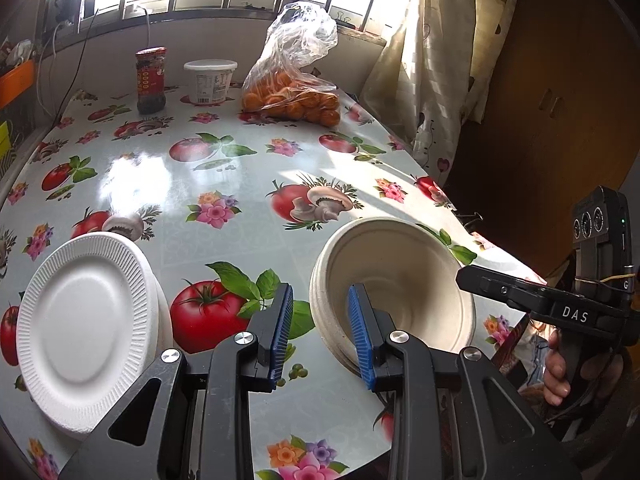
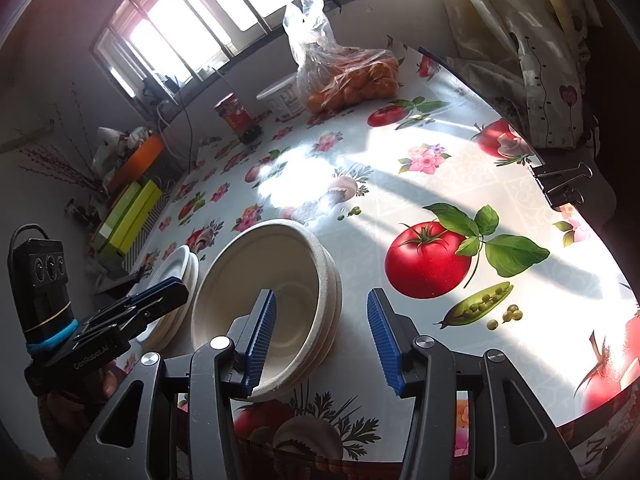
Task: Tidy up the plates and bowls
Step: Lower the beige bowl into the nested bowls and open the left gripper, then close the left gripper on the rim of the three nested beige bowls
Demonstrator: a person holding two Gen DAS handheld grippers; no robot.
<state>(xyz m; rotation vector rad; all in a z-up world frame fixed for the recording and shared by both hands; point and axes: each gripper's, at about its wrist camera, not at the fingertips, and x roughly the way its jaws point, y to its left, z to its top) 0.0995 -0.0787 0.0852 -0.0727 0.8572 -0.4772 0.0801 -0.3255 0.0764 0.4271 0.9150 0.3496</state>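
A stack of beige paper bowls [image 1: 400, 276] sits on the table near its right front edge; it also shows in the right wrist view [image 2: 276, 276]. A stack of white ribbed paper plates [image 1: 84, 320] lies at the front left, and in the right wrist view [image 2: 176, 276] behind the left gripper's body. My left gripper [image 1: 322, 332] is open and empty, with its right finger over the bowls' near rim. My right gripper [image 2: 322, 340] is open and empty, with its left finger over the bowls' near rim. The right gripper's body [image 1: 560, 308] shows at the right.
The table wears a glossy cloth [image 1: 224, 168] printed with tomatoes and flowers. At the back stand a red jar [image 1: 151, 80], a white tub [image 1: 210, 80] and a plastic bag of oranges [image 1: 296, 100]. A curtain [image 1: 432, 60] hangs at the right; binder clips [image 2: 564, 184] grip the table's right edge.
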